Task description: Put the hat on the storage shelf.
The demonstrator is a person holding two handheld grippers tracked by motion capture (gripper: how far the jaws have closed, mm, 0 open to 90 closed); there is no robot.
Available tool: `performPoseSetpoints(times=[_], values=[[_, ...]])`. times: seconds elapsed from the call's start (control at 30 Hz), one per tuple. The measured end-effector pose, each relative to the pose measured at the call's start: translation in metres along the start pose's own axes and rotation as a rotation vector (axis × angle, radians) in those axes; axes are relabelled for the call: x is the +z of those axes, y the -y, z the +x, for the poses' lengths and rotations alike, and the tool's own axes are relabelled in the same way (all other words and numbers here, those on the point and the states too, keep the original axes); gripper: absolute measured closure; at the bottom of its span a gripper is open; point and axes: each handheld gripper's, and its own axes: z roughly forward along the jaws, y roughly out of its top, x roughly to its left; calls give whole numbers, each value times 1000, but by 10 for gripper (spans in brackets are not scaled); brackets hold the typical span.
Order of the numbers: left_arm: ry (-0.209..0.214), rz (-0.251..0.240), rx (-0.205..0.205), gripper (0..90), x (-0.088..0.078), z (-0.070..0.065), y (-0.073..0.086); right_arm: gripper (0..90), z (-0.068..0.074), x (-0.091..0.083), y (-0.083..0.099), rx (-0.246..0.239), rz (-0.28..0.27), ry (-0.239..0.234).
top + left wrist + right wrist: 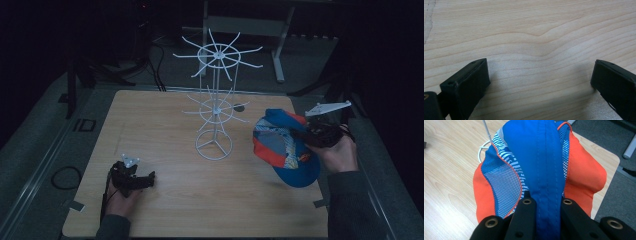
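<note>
The right gripper has its jaws clamped on a cap, with a fold of the cap's blue middle panel pinched between them. Beyond the jaws the cap spreads out, orange cloth on both flanks and blue-and-white mesh to the left of the blue strip. In the high view that gripper holds the cap above the right part of the table, the blue brim hanging toward the person and the crown toward the middle of the table. A white wire rack stands upright just past the cap, on the side away from the right gripper (two tiers of spokes on one post with a ring base).

The left gripper rests low over bare wood, its jaws spread wide with nothing between them. In the high view it sits at the near left of the table, well apart from cap and rack.
</note>
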Motion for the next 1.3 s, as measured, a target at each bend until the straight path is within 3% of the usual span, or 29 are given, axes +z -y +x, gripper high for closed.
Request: performPoseSetpoints(times=[1.3], values=[[0, -1, 1, 23, 0, 0, 0, 884, -18, -51, -33, -67, -73, -52]])
